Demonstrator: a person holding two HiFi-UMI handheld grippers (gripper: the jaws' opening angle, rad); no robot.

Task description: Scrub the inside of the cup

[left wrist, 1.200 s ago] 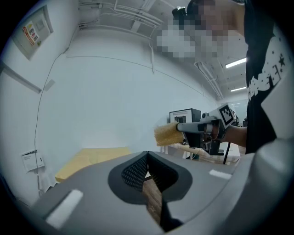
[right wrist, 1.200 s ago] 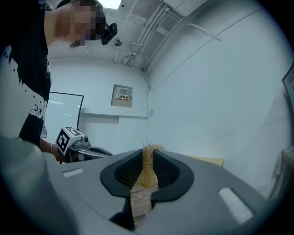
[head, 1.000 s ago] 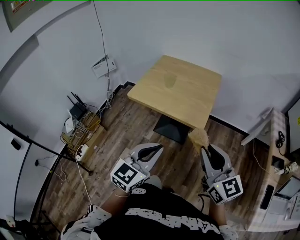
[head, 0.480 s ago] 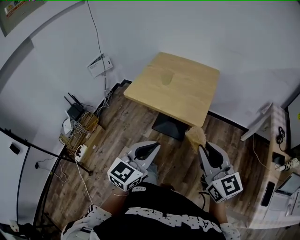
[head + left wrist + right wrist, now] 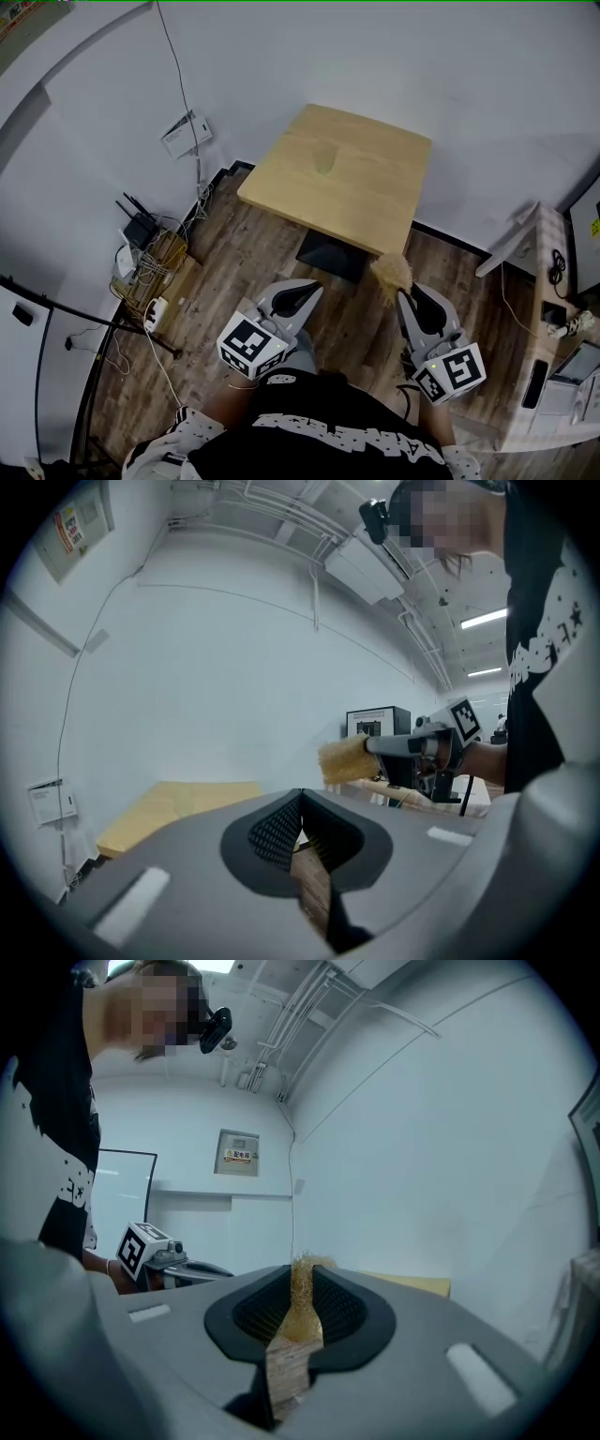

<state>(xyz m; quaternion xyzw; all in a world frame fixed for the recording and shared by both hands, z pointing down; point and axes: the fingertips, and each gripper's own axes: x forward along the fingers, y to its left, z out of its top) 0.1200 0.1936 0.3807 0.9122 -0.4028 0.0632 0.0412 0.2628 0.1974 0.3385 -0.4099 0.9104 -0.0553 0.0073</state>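
A pale, see-through cup (image 5: 324,158) stands on the light wooden table (image 5: 375,202) ahead, far beyond both grippers. My right gripper (image 5: 405,296) is shut on a tan fibrous scrubber (image 5: 392,272), which sticks out past its tips just short of the table's near corner. In the right gripper view the scrubber (image 5: 301,1303) fills the gap between the jaws. My left gripper (image 5: 310,287) is shut with nothing in it and hangs over the wooden floor. From the left gripper view I see the scrubber (image 5: 342,759) to the right and the table (image 5: 178,808) ahead.
The table's dark base plate (image 5: 328,255) lies on the floor in front of me. A wire basket with routers and cables (image 5: 141,246) sits by the left wall. A desk with loose items (image 5: 553,328) stands at the right edge.
The left gripper has shifted a little towards the table. The right gripper still holds the scrubber in about the same place. The head view has drifted, so the table sits slightly further left.
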